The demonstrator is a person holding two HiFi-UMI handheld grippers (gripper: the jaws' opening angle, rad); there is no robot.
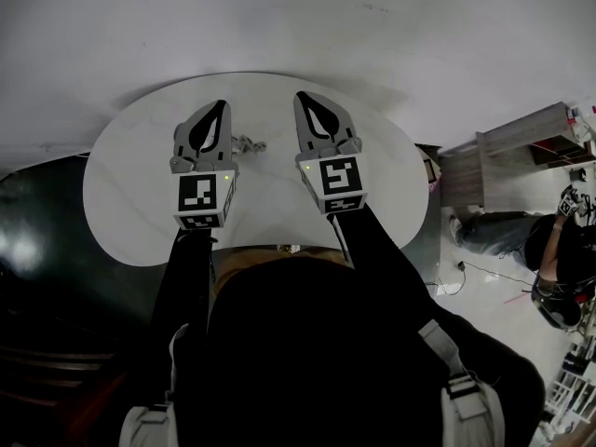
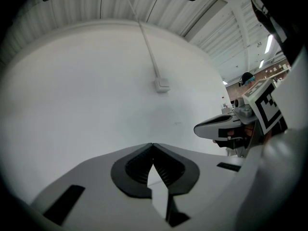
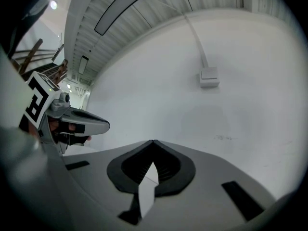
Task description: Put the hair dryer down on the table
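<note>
No hair dryer shows in any view. In the head view both grippers hang side by side over a white oval table (image 1: 121, 175). My left gripper (image 1: 222, 104) is shut, its tips meeting with nothing between them, and so is my right gripper (image 1: 303, 95). A small grey object (image 1: 248, 143) lies on the table between them; I cannot tell what it is. The left gripper view looks past the shut left gripper (image 2: 153, 144) at a white wall, with the right gripper (image 2: 224, 126) to its right. The right gripper view shows the shut right gripper (image 3: 153, 141) and the left gripper (image 3: 84, 123) beside it.
A white wall stands just behind the table, carrying a small wall box (image 2: 162, 84) with a cable duct running up from it. A wooden cabinet (image 1: 521, 147) stands on the floor at right, where a person (image 1: 559, 250) crouches. Dark flooring lies left of the table.
</note>
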